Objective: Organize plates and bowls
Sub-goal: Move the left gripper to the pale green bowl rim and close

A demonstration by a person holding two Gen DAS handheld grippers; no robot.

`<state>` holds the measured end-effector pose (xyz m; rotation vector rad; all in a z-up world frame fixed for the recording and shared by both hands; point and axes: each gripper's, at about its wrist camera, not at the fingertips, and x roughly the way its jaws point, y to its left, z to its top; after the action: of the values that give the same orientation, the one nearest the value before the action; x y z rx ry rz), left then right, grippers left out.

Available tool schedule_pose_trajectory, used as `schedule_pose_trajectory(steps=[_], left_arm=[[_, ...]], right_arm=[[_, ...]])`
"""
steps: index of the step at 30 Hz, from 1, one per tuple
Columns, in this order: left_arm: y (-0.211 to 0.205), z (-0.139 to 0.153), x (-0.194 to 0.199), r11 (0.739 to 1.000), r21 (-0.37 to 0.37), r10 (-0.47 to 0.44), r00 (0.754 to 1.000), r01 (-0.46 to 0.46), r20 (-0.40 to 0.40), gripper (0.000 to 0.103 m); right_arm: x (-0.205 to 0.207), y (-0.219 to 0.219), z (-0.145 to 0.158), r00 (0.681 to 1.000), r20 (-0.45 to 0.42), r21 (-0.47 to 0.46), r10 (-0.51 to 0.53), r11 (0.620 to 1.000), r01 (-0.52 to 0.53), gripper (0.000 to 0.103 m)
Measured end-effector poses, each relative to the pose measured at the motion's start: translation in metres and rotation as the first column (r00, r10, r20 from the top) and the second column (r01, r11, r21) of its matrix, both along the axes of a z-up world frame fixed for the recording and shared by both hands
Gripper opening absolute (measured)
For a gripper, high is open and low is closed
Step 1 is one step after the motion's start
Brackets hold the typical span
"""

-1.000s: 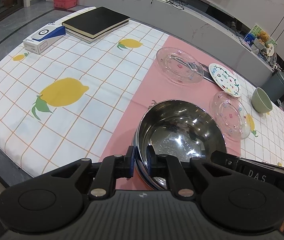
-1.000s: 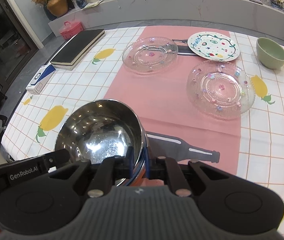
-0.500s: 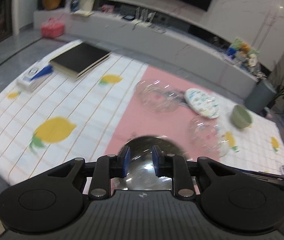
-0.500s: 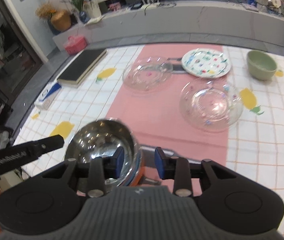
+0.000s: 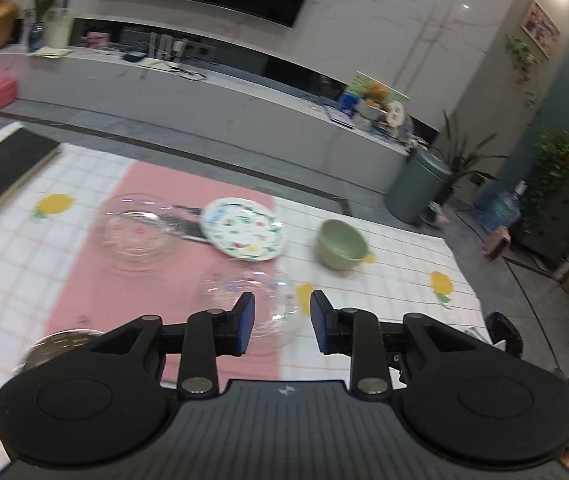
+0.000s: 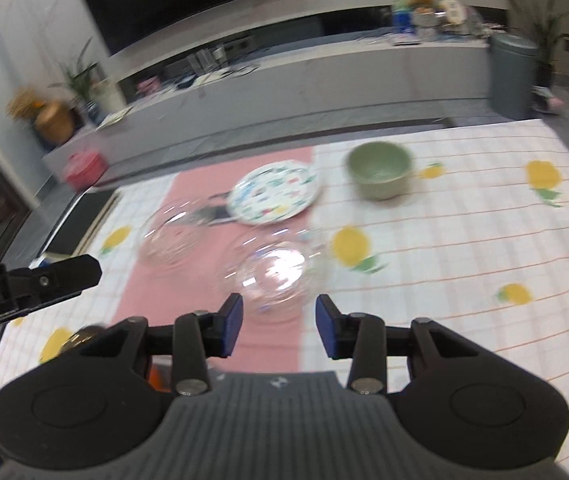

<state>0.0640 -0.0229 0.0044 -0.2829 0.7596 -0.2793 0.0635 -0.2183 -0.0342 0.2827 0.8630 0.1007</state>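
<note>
My left gripper (image 5: 282, 320) hangs above the table, its jaws opening with nothing between them. Low on the left behind its finger sits the steel bowl (image 5: 56, 344), free of both grippers. My right gripper (image 6: 278, 328) is also opening and empty, with only a sliver of the steel bowl (image 6: 84, 334) showing at its left. Ahead lie a near clear glass plate (image 5: 244, 292) (image 6: 276, 272), a far clear glass plate (image 5: 136, 232) (image 6: 176, 232), a painted white plate (image 5: 242, 234) (image 6: 274, 194) and a green bowl (image 5: 340, 244) (image 6: 380, 168).
A black book (image 5: 8, 164) lies at the table's far left corner. The lemon-print cloth with a pink runner (image 5: 96, 288) covers the table. A grey bin (image 5: 418, 188) stands on the floor beyond the far edge. The left gripper's body (image 6: 32, 280) shows at the right wrist view's left.
Both grippers were shut on the steel bowl's rim; they have let go, opened and risen away. The bowl stays on the table, and both views now swing towards the far plates.
</note>
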Motion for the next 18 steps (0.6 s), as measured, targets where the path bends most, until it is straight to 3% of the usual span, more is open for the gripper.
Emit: schedule_pose_trajectory(steps=[10,18], left_arm=[[-0.077,-0.02,0.066,0.998,0.001,-0.062,0.998,0.062,-0.017,0.034],[-0.119,-0.048,0.136,0.998,0.012,-0.062,0.996,0.063,-0.06,0.034]], right_arm=[[0.042,-0.081,-0.013,0.986,0.026,0.001,-0.166,0.986,0.166,0.041],[0.107,-0.121,-0.036,0.973,-0.001,0.044,-0.23,0.972,0.23,0.04]])
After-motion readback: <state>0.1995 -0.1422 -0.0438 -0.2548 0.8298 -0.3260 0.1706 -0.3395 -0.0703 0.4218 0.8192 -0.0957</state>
